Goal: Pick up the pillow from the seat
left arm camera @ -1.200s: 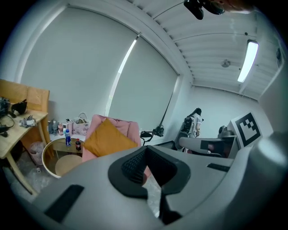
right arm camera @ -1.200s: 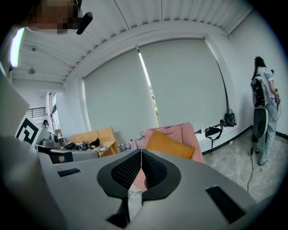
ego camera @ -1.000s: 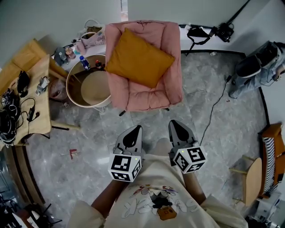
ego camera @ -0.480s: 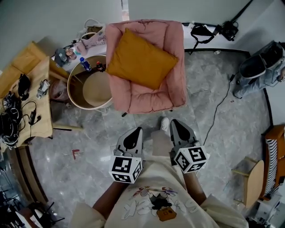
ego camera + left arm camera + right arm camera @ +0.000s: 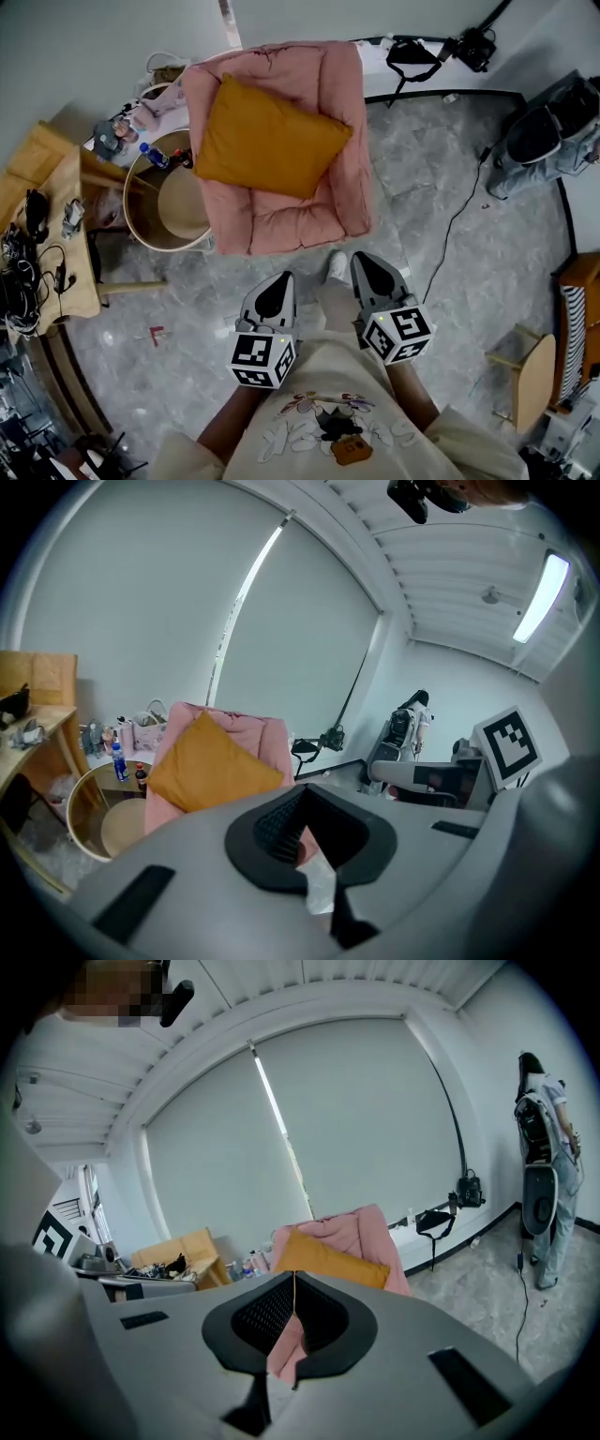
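As the person steps in, the pink armchair (image 5: 342,197) has drawn closer — the mustard pillow (image 5: 267,139) lies propped on its seat, far side, well apart from both claws. Left gripper (image 5: 284,277) and right gripper (image 5: 362,260) are pressed together, empty (approach only) — they must spread before any grab.

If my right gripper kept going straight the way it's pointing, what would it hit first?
The right gripper would probably meet the pink armchair's seat cushion, below the mustard pillow; only floor lies between, though depth is unclear.
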